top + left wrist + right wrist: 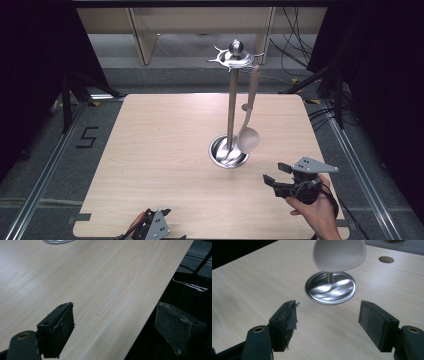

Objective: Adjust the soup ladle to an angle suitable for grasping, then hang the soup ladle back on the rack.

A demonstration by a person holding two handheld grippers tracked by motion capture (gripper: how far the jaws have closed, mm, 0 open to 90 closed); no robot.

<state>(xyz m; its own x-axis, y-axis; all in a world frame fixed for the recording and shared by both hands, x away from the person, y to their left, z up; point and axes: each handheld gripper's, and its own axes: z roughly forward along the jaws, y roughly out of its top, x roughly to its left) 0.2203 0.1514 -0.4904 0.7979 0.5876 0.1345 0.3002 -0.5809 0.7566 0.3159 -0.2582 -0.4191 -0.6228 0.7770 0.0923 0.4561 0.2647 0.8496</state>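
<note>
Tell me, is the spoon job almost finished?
Looks nearly done: the white ladle hangs from the hook ring of the metal utensil stand, touching nothing else. Nothing is in hand: the right gripper sits open beside the stand's base, and the left gripper rests open at the table's edge. Little seems left.

The light wooden surface (165,165) is carrying one polished steel utensil stand (230,112). One pale long-handled ladle (248,131) is hanging from it. Two black hand-held grippers are showing: left gripper (161,215), right gripper (276,172).
</note>
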